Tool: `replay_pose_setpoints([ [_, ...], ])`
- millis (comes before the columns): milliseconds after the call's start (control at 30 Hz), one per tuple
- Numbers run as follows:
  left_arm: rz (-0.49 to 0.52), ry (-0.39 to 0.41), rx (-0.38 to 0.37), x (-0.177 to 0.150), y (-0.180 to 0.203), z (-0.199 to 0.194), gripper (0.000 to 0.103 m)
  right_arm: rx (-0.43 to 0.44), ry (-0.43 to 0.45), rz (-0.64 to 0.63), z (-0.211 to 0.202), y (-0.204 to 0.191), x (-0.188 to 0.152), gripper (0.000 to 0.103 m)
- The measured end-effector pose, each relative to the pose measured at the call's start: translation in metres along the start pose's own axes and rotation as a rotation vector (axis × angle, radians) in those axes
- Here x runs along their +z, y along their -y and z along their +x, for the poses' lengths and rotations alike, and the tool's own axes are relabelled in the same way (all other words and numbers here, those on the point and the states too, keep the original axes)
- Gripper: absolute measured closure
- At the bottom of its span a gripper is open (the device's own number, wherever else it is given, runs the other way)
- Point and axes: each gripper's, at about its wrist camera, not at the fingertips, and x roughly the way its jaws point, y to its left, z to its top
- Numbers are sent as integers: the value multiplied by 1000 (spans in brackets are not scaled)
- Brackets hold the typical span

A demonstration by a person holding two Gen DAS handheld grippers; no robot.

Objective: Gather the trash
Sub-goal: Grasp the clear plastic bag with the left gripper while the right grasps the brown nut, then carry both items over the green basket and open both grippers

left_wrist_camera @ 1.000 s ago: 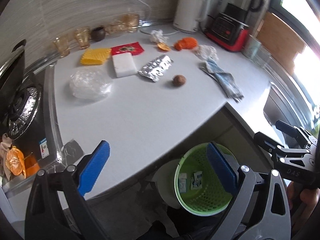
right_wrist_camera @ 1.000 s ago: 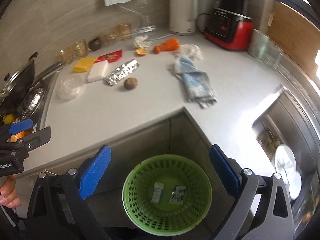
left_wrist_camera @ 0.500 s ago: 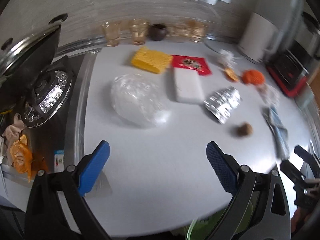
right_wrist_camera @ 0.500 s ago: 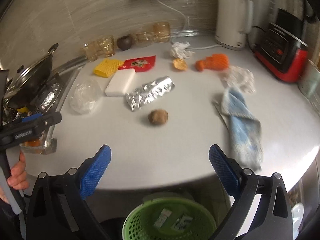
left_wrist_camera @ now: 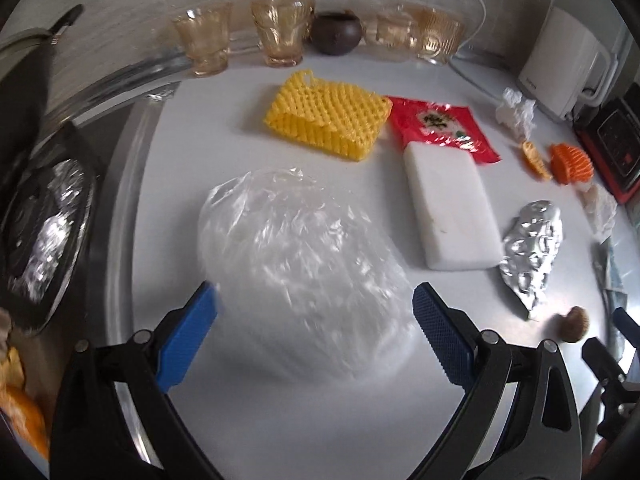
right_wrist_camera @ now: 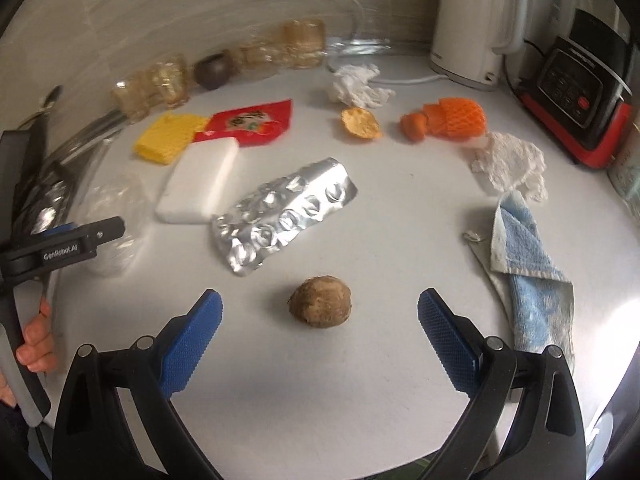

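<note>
We hold the left tool [left_wrist_camera: 314, 332] spread wide over the white surface [left_wrist_camera: 320, 420], and the crumpled clear plastic bag [left_wrist_camera: 296, 248] lies directly ahead of it, its near edge reaching in between the two blue pads without either pad pressing it. We cannot tell whether the left pad touches the plastic, since that part is blurred. Taking the bag as our landmark, the white foam block [left_wrist_camera: 450, 210] lies just to its right, the yellow foam net [left_wrist_camera: 328, 118] sits behind it, and the red snack wrapper [left_wrist_camera: 438, 128] lies behind the block. Farther right of the bag we see the silver blister pack [left_wrist_camera: 530, 248].

Our right tool [right_wrist_camera: 320, 332] is likewise spread apart and grips nothing. The small brown fruit pit [right_wrist_camera: 320, 305] rests on the surface between its pads, slightly ahead of the tips and apart from both. Beyond the pit lies the blister pack [right_wrist_camera: 284, 216], and to the right of the pit a blue-and-white cloth [right_wrist_camera: 528, 276]. The bag [right_wrist_camera: 110, 216] shows far left of the pit, partly behind the left tool [right_wrist_camera: 76, 240].
</note>
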Motion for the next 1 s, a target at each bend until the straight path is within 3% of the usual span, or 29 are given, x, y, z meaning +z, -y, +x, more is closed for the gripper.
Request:
replay_pose_setpoints([
  [133,29,-11,-5,5,-2,13,10,-36,-13,59,5,0,0,5],
  [200,59,-10,-4,7,-1,17,16,-52,-13,75,5,0,1,5],
  [567,158,8,3,13,-6,13,85,-86,-11,152,7,3,0,11],
  [800,194,46,-36,11,-10,-5,85,-104,-47,153,20,4,-9,23],
  [1000,242,62,-79,7,-6,-18,85,-108,-67,164,29,3,-9,43],
])
